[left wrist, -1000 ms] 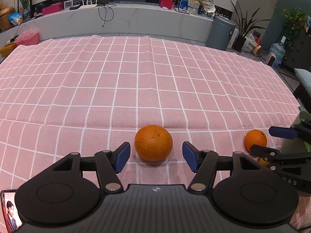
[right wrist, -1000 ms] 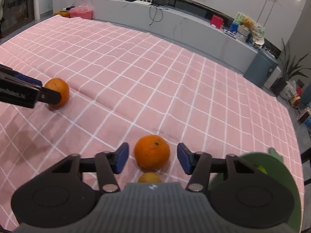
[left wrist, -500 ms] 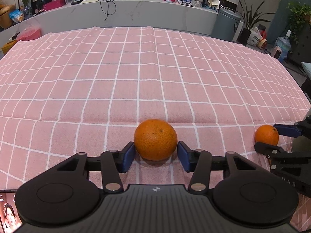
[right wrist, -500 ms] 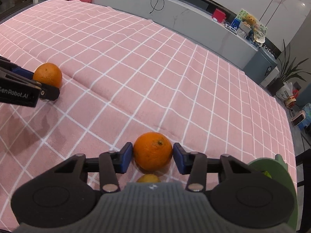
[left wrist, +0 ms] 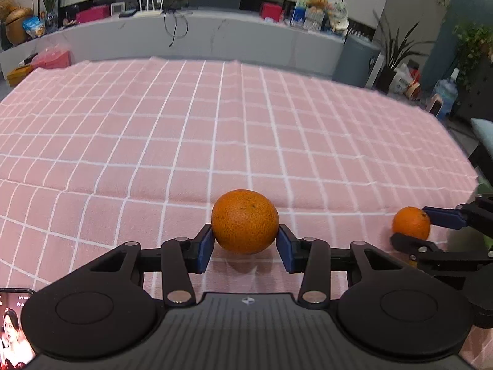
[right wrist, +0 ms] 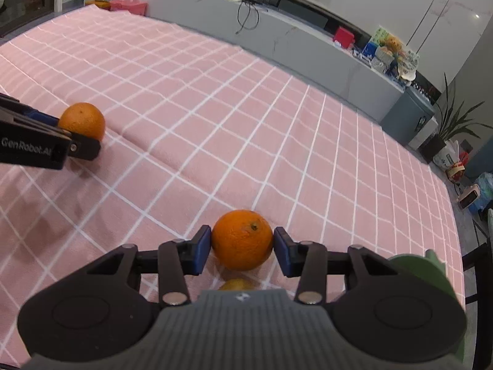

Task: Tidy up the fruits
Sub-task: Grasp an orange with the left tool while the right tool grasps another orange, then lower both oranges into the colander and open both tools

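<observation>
My left gripper (left wrist: 245,245) is shut on an orange (left wrist: 245,220), its blue pads pressed on both sides, just above the pink checked cloth (left wrist: 215,129). My right gripper (right wrist: 242,246) is shut on a second orange (right wrist: 242,239), also just above the cloth. Each view shows the other gripper with its orange: the right one in the left wrist view (left wrist: 411,222), the left one in the right wrist view (right wrist: 81,121). A small yellow fruit (right wrist: 235,284) lies under the right gripper, mostly hidden.
A green plate (right wrist: 425,273) sits at the cloth's right edge beside my right gripper. A grey counter (left wrist: 200,35) with clutter runs along the far side. A grey bin (left wrist: 357,61) and potted plants stand beyond the right edge.
Both grippers closed from open onto their oranges and now grip them. Both oranges appear slightly lifted off the cloth.
</observation>
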Demonstrator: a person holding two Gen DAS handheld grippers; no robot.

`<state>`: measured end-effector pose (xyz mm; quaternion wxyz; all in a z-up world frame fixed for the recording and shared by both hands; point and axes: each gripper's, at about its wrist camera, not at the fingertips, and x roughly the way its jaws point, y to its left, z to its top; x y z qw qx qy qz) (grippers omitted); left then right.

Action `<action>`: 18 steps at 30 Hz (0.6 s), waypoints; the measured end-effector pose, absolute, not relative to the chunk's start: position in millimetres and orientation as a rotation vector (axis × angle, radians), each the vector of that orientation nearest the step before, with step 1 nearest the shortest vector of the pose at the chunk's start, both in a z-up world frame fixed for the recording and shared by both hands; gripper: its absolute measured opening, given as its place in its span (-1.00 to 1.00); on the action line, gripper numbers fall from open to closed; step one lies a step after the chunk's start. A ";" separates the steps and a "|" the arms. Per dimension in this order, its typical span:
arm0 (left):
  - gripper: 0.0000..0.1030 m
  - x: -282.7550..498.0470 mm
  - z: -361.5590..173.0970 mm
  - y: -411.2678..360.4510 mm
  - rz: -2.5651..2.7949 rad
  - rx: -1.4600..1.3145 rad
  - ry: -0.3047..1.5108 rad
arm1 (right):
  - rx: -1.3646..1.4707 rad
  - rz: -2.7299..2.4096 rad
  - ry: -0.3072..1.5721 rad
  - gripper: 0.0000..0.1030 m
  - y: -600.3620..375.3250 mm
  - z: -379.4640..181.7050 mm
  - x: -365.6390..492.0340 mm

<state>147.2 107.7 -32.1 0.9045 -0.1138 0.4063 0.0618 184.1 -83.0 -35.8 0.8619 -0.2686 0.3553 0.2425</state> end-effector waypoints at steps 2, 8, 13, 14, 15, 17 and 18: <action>-0.04 141.5 -25.2 104.2 0.119 -0.246 0.817 | -0.552 0.514 0.721 -0.21 -85.3 -26.5 178.3; -0.05 125.1 -1.2 85.0 0.052 -0.249 0.760 | -0.519 0.540 0.654 -0.21 -98.2 7.0 156.2; -0.05 120.1 16.2 61.6 -0.004 -0.229 0.728 | -0.493 0.543 0.605 -0.21 -118.9 35.4 136.8; -0.05 119.0 17.9 56.7 -0.015 -0.231 0.728 | -0.489 0.544 0.597 -0.21 -124.6 40.9 132.7; -0.05 118.0 19.2 51.6 -0.026 -0.232 0.727 | -0.486 0.543 0.591 -0.21 -129.2 45.3 129.0; -0.05 116.2 21.3 40.7 -0.048 -0.225 0.726 | -0.482 0.541 0.579 -0.21 -141.1 54.5 121.0; -0.05 115.5 23.2 34.8 -0.061 -0.218 0.726 | -0.481 0.539 0.573 -0.21 -147.2 58.3 117.5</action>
